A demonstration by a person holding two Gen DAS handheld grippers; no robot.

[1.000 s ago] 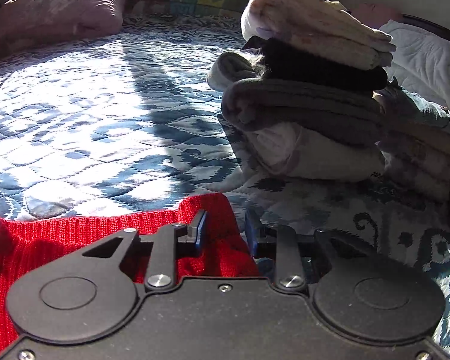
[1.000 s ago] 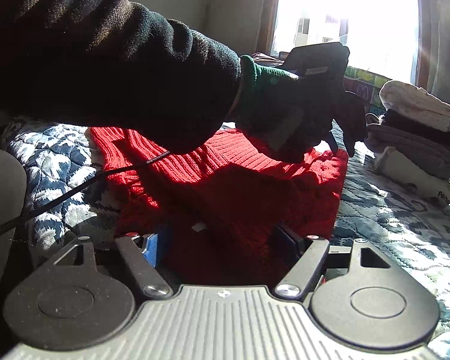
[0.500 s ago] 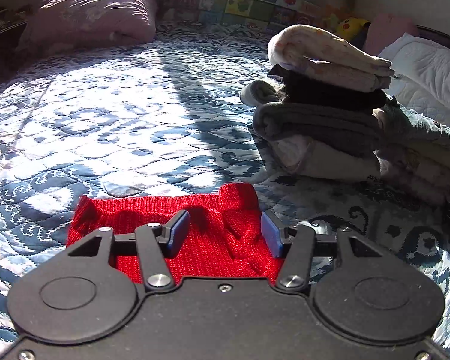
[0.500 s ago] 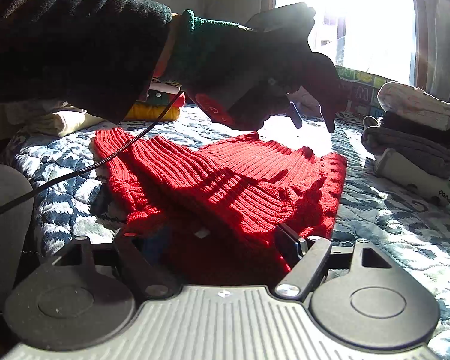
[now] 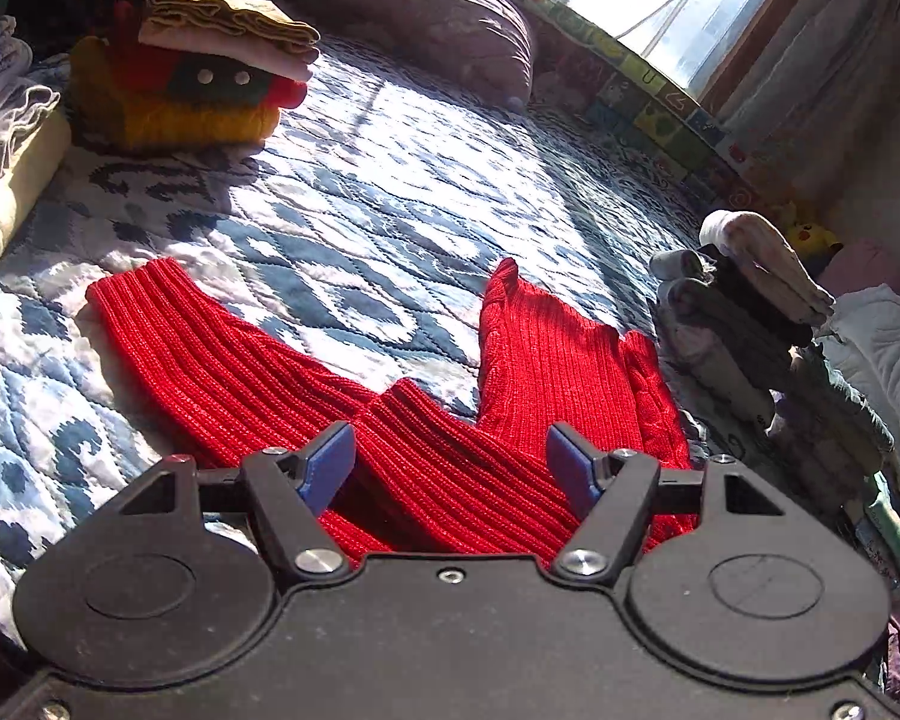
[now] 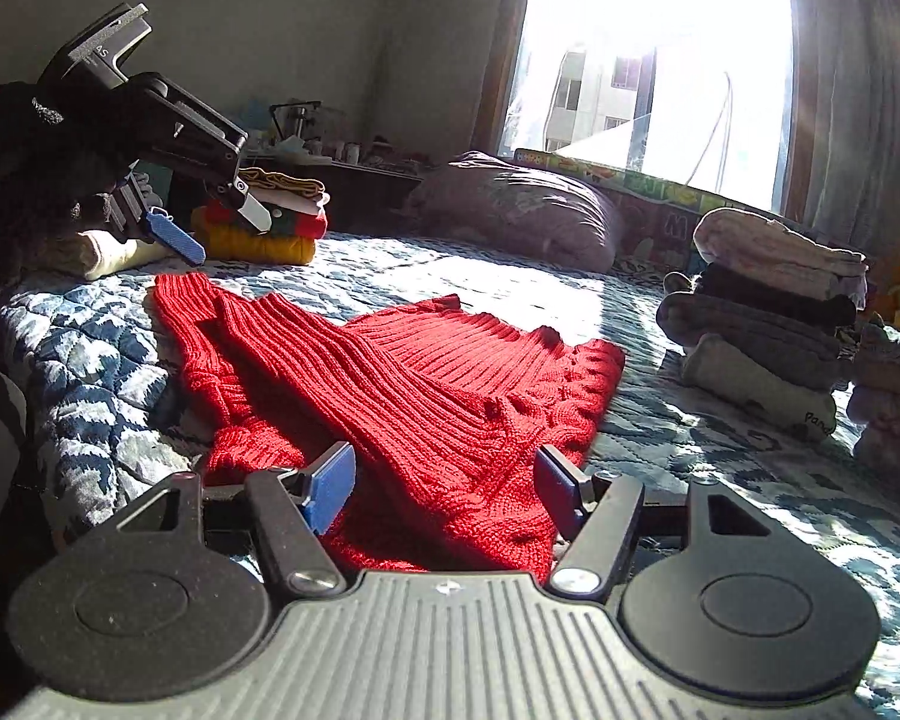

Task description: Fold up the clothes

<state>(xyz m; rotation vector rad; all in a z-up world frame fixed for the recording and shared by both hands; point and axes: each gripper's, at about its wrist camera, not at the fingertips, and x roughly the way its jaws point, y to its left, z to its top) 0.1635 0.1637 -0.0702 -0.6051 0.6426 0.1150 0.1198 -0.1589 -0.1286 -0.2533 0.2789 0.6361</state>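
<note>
A sunlit bedroom, with a bed under a blue-and-white quilted bedspread (image 5: 342,222) and a bright window (image 6: 654,60) behind it.

The left tool (image 5: 450,468) hangs above the bed with its blue-padded fingers (image 5: 330,465) spread wide and nothing between them. Directly below and ahead of it lies the red knitted sweater (image 5: 426,420), spread on the bedspread: one ribbed sleeve runs off to the tool's left, and the body reaches forward and to the right. In the right wrist view the same tool (image 6: 219,231) shows at the far left, raised clear of the sweater, its jaws parted.

The right tool (image 6: 444,483) sits low at the near edge of the sweater (image 6: 402,384), fingers also wide apart, with a bunched fold of red knit lying between them; the pads do not press on it.

Farther out, to the right of both tools, a stack of folded clothes (image 6: 774,300) in cream, black and grey stands just beside the sweater's far edge. Ahead and to the left, well apart from the sweater, sits another folded pile (image 5: 204,72) with yellow, red and green knitwear. A mauve pillow (image 6: 522,210) lies at the far side of the bed below the window. The open bedspread between the tools and these piles carries only the sweater.
</note>
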